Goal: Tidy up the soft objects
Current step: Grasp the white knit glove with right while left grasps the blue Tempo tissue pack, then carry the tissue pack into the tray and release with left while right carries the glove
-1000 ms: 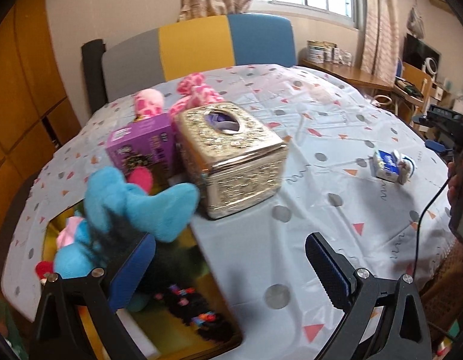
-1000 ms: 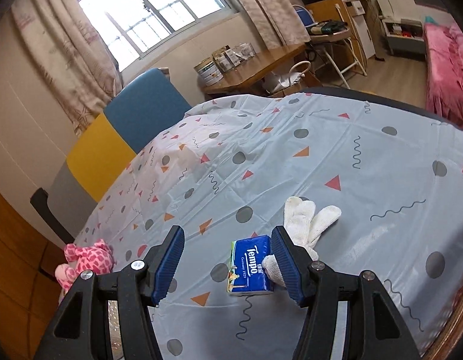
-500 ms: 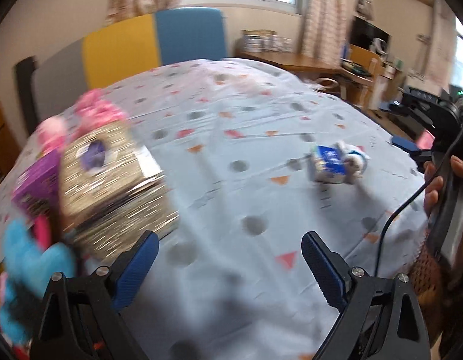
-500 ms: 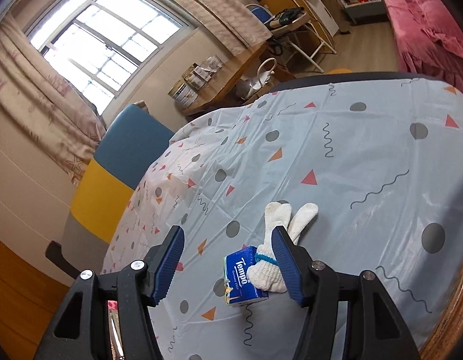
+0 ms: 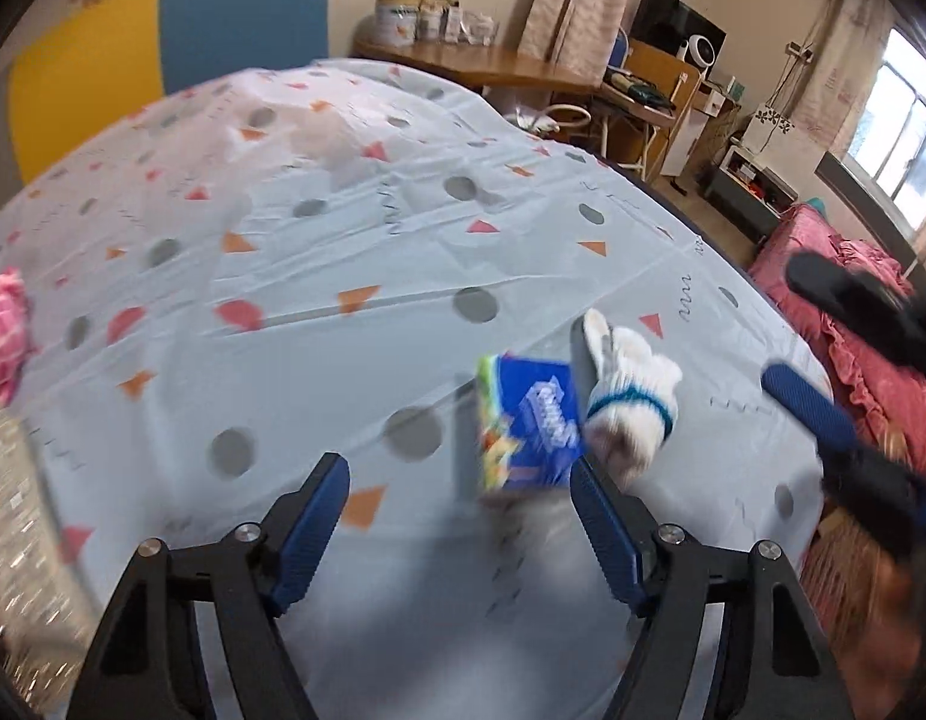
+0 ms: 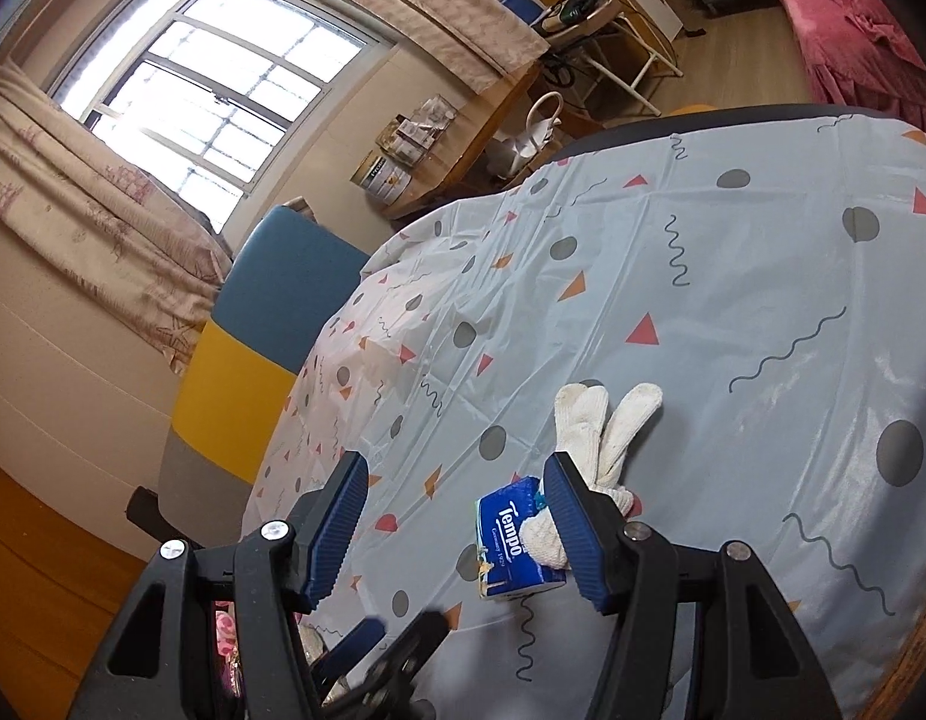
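Tongs first: the left tongs (image 5: 460,510) have just been closing from a wide spread, yet nothing sits between their pads; they stand part-open over bare tablecloth, with the blue tissue pack (image 5: 526,423) just ahead of the right-hand pad. A second ago this view looked at a gold tissue box, a purple carton and a blue plush at the far side; now those have slid out of frame, leaving only a pink plush (image 5: 4,330) at the left edge. The picture is smeared, so exact contact cannot be judged. The right tongs (image 6: 454,531) are spread as before, empty, hovering by the same pack, and their blue pad shows in the left view too. The white glove (image 5: 628,396) lies on the worktop (image 5: 343,210), touching the pack's far side. My reading is that the left hand has swung over to collect the glove or the pack next, so the pick is about to begin, not done.
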`<state>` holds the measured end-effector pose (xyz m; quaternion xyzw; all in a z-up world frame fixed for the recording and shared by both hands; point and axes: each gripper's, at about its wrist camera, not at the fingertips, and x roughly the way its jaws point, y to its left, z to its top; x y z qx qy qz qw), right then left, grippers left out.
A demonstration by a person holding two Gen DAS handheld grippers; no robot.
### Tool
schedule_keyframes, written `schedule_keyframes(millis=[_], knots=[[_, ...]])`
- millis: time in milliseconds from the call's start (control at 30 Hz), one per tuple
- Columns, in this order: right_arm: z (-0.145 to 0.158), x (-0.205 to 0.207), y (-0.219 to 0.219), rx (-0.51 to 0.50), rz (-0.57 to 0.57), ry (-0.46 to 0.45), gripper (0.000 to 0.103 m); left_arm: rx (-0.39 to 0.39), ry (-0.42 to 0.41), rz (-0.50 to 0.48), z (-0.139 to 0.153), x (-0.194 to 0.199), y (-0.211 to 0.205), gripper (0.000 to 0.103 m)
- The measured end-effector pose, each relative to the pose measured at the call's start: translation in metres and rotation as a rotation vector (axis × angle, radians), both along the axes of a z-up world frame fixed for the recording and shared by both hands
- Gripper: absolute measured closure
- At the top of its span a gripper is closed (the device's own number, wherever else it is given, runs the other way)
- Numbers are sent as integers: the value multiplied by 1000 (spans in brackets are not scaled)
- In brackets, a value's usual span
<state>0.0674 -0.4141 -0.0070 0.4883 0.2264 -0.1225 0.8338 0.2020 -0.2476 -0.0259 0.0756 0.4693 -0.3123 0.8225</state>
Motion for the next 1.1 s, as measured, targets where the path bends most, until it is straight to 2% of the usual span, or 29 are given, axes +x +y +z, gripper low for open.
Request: schedule_keyframes(millis=[300, 400, 433, 500, 600, 700, 833, 933, 1100], knots=[[-8, 4, -3, 46, 20, -2, 41, 24, 97, -7, -25, 36, -56, 26], [-9, 6, -2, 49, 27, 4, 41, 81, 113, -19, -41, 41, -70, 26], [-9, 6, -2, 51, 28, 4, 41, 95, 120, -24, -49, 43, -73, 28], [-9, 6, -3, 51, 26, 6, 41, 93, 98, -26, -54, 41, -70, 48], [-9, 7, -2, 46, 27, 17, 41, 120, 37, -26, -53, 33, -57, 51], [-10, 11, -1, 23, 28, 58, 41, 86, 47, -21, -52, 25, -28, 51], [-15, 26, 3, -28, 50, 176, 41, 96, 38, 28, -50, 7, 18, 51], [-24, 41, 2, -71, 67, 298, 41, 98, 41, 61, -52, -6, 47, 51], [-39, 66, -8, -146, 67, 474, 41, 65, 10, 94, -37, -33, 83, 51]])
